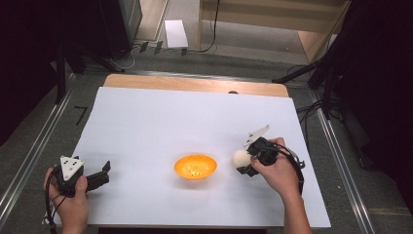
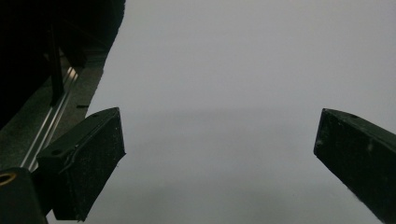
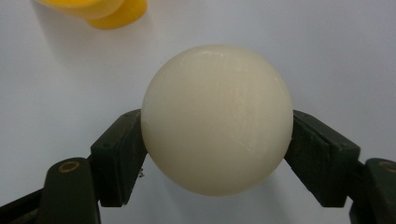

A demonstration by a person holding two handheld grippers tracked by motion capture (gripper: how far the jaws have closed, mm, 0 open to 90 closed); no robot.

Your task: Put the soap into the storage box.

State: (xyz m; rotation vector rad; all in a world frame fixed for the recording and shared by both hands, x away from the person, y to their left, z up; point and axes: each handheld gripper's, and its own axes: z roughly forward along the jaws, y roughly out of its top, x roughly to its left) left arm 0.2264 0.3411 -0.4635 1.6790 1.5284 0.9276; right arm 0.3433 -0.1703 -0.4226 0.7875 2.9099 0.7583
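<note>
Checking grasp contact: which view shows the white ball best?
Right gripper view: the white ball is close up, with both fingers pressed against its sides. The high view shows it small, beside the orange bowl.

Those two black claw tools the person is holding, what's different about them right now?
The right gripper has its jaws closed around a cream ball, while the left gripper holds nothing, its jaws spread wide over bare white table. The right one sits close beside the orange bowl; the left sits farther from it, near the table's corner. Both are black and hand-held.
</note>
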